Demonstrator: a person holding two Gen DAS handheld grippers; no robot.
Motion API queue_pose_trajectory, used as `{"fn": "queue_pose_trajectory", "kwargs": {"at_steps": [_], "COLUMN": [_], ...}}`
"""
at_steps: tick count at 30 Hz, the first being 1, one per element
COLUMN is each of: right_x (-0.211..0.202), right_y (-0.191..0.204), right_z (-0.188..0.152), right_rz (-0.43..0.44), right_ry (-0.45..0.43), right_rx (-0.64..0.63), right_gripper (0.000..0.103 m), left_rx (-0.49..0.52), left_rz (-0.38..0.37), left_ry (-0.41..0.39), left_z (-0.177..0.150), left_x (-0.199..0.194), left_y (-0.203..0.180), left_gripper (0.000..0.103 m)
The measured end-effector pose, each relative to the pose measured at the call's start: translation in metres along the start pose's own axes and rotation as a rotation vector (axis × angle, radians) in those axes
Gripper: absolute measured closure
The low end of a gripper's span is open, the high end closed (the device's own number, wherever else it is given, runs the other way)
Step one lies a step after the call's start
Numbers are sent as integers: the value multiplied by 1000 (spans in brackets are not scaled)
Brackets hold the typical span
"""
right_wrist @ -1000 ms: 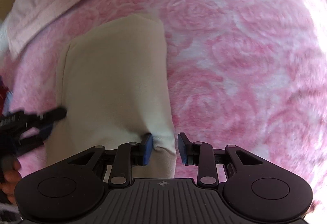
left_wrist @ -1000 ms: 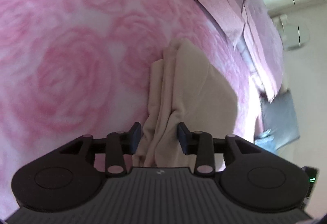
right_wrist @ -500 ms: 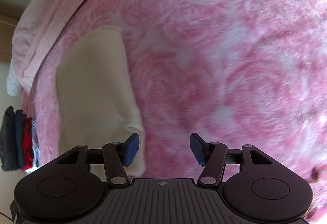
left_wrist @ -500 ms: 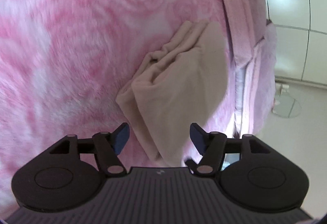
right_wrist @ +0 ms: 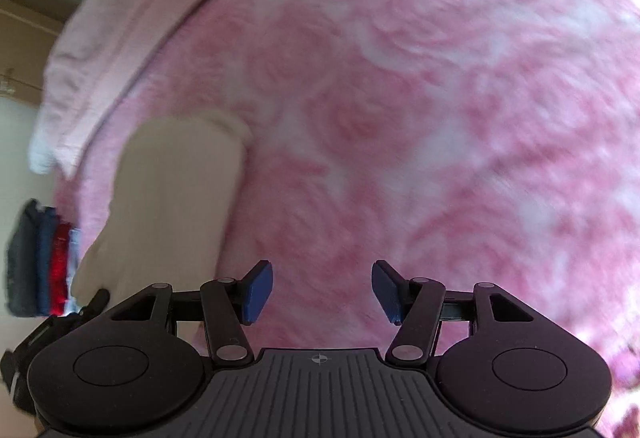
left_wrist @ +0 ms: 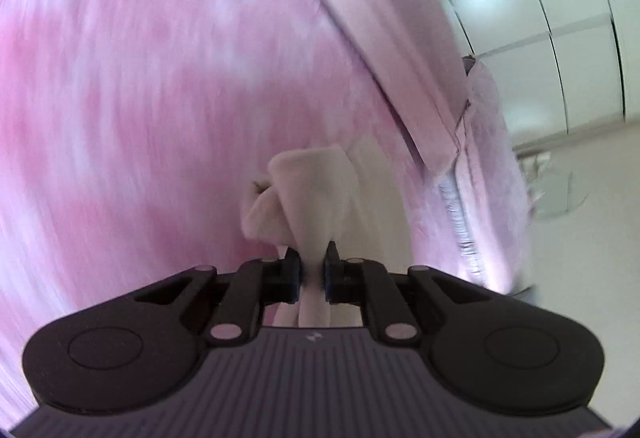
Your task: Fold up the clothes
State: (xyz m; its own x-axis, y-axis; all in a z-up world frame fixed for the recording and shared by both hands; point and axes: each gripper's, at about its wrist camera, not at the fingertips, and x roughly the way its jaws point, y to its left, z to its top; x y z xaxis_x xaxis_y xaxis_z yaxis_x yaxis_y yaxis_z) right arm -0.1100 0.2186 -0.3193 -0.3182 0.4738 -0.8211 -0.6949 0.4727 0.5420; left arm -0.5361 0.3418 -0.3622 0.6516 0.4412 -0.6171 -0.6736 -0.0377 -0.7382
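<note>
Status: my left hand-held gripper (left_wrist: 313,270) is pinched tight on the beige garment (left_wrist: 316,194), bunched over the pink rose blanket (left_wrist: 120,118). Right hand-held gripper (right_wrist: 322,292) gapes wide, holding nothing, just right of the garment.

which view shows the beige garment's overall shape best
The right wrist view: the beige garment lies flat on the pink blanket, most of its folded outline showing. The left wrist view shows only a bunched end pinched in the left tongs.
</note>
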Motion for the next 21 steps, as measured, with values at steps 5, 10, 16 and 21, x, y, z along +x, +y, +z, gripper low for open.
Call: {"fn": "queue_pose_trajectory", "kwargs": {"at_steps": [5, 10, 16, 21], "right_x": [29, 79, 160, 166], "right_y": [24, 55, 65, 59], "right_z": [37, 77, 102, 97], "right_rz": [152, 291, 397, 408], "right_ry": [12, 32, 205, 272], "right_rx": [-121, -243, -178, 57], "right_gripper": [18, 16, 17, 76], "left_rx": [1, -148, -324, -260], "left_rz": [44, 31, -37, -42], "left_ry": [28, 14, -4, 30], "left_z": [35, 22, 1, 32], "left_x": [9, 10, 23, 35], "left_y": [14, 38, 60, 61], "left_gripper": [88, 58, 80, 91]}}
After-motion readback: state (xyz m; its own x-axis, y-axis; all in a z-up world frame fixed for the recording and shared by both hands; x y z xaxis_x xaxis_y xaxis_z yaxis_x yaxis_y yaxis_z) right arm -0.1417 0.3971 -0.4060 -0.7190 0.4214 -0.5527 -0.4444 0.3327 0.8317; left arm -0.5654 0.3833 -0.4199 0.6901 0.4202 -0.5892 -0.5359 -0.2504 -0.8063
